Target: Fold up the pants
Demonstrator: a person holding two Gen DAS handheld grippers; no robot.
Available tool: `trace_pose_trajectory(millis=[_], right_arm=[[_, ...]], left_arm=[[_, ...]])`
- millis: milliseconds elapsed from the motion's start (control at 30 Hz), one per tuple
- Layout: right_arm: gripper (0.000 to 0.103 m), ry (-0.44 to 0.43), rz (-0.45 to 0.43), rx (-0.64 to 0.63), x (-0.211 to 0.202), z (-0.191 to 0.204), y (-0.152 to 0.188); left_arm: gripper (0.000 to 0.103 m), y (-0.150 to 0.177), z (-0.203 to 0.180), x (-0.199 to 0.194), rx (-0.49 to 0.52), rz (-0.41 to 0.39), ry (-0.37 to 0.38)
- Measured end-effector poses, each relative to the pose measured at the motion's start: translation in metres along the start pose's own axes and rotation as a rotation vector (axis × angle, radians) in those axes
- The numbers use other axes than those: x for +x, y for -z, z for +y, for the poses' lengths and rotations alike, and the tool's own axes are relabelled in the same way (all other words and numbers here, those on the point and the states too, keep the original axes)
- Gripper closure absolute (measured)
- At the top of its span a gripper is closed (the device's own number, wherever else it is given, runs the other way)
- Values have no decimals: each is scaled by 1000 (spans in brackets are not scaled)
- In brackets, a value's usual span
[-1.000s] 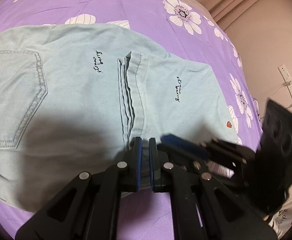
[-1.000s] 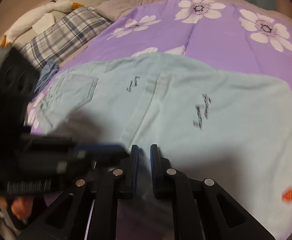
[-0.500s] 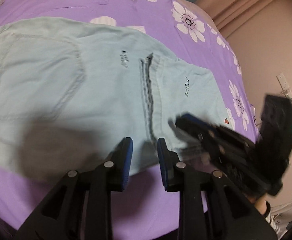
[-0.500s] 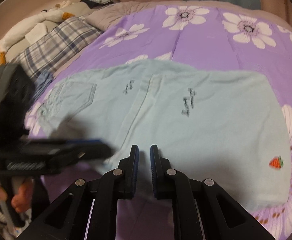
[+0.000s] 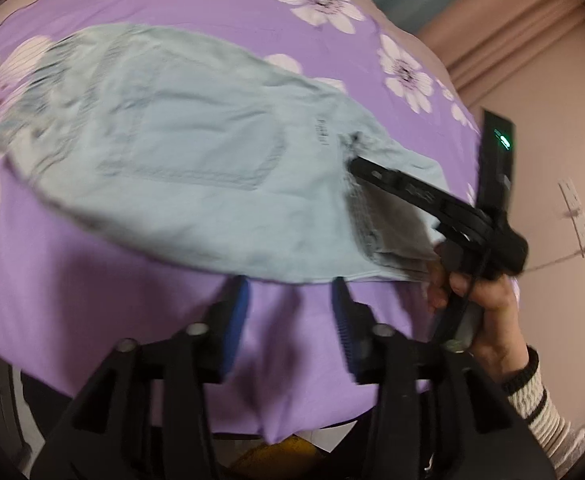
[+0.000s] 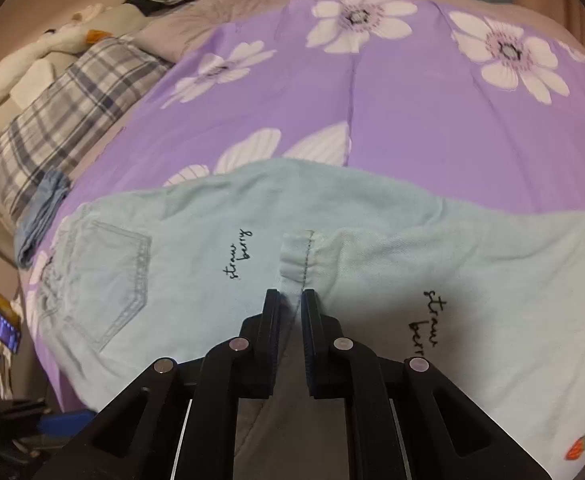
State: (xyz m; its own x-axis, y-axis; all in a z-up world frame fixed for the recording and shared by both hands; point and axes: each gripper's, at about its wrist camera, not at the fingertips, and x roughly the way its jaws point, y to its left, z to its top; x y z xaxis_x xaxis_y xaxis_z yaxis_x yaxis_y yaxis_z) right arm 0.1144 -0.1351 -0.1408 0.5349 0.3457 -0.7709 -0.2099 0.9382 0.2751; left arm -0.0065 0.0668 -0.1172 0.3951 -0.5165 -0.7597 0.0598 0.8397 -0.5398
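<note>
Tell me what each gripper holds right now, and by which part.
The right gripper pinches the pants at the gathered hem edge lying mid-garment. The left gripper, jaws opening, holds nothing.

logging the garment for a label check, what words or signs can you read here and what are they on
"straw berry": black script on the pale blue pants, near the back pocket, right wrist view.
"straw berry": same script again on the folded-over leg, right of the bunched hem.
Small red strawberry motif, no words, near the pants' lower right edge.
Left wrist view: the script is too blurred to read.
</note>
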Motion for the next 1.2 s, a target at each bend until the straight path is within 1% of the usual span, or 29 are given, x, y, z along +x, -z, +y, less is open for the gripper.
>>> trace_pose_trajectory(millis=[100, 167, 233, 267, 300, 367, 400, 433, 467, 500, 567, 633, 733, 800, 833, 900, 1067, 1100, 1133, 1167, 1200], right_arm=[[93, -6, -13, -21, -9, 4, 17], [93, -10, -11, -49, -17, 8, 28], [93, -29, -8, -50, -25, 9, 41], [93, -37, -7, -44, -29, 9, 45], [92, -49, -5, -33, -32, 9, 49], [86, -71, -8, -13, -38, 9, 55], [79, -87, -13, -2, -41, 10, 59], [69, -97, -13, 1, -41, 12, 59], [66, -99, -18, -7, -42, 16, 61], [62, -72, -25, -41, -42, 23, 62], [62, -16, -24, -100, -40, 35, 62], [60, 12, -16, -133, -39, 42, 60], [60, 14, -5, -136, -40, 42, 51], [60, 6, -20, -127, -41, 41, 43], [60, 6, -27, -130, -41, 41, 40], [60, 9, -30, -137, -37, 41, 31], [60, -16, -10, -139, -13, 41, 0], [64, -6, -11, -149, -6, 42, -7], [73, 2, -8, -156, 1, 44, -15], [78, 13, -1, -160, 9, 44, -23], [87, 29, 0, -162, 15, 44, -28]], left_arm=[[56, 2, 18, -2, -68, 2, 9], [56, 3, 27, -5, -112, -12, 34], [55, 3, 34, -9, -152, -36, 51], [54, 3, 37, -10, -177, -48, 61], [51, 1, 42, -11, -214, -65, 80], [49, 0, 51, -10, -288, -98, 104], [49, -2, 55, -11, -321, -119, 109], [49, -4, 57, -11, -344, -141, 105], [49, -6, 60, -13, -365, -164, 94], [49, -9, 63, -14, -385, -185, 86], [49, -17, 68, -14, -406, -217, 48], [50, -24, 69, -15, -413, -240, 19], [50, -33, 80, -21, -439, -282, -11], [51, -39, 89, -22, -450, -283, -5], [56, -41, 93, -22, -449, -277, -2], [64, -48, 94, -21, -419, -256, -32], [66, -51, 94, -16, -359, -238, -50], [66, -51, 95, -15, -356, -237, -47], [66, -50, 95, -15, -354, -236, -45], [66, -49, 95, -15, -351, -235, -46], [66, -50, 95, -14, -345, -235, -50]])
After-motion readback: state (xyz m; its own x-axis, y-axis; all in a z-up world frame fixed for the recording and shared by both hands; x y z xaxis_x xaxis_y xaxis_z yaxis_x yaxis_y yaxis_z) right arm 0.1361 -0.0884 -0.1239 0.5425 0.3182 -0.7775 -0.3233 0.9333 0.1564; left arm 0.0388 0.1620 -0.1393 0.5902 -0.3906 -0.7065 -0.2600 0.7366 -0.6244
